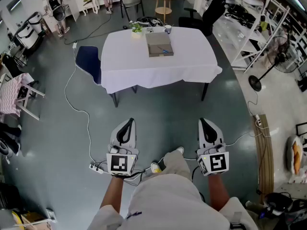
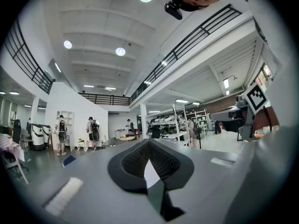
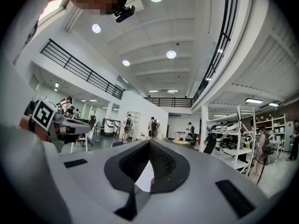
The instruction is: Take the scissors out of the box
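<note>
Much floor (image 1: 163, 107) separates table (image 1: 124, 56) edge from left gripper (image 1: 128, 122), right gripper (image 1: 204, 121), apparently closed.

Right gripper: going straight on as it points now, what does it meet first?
Probably the white-clothed table: the right gripper points level at its near edge across open floor, with nothing between in the head view. Depth and height are unclear, so it might pass over the top.

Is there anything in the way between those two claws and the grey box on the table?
Nothing visible does. Only floor separates the left claw and the right claw from the table where the box lies. The blue chair stands at the table's left side, off the straight path.
</note>
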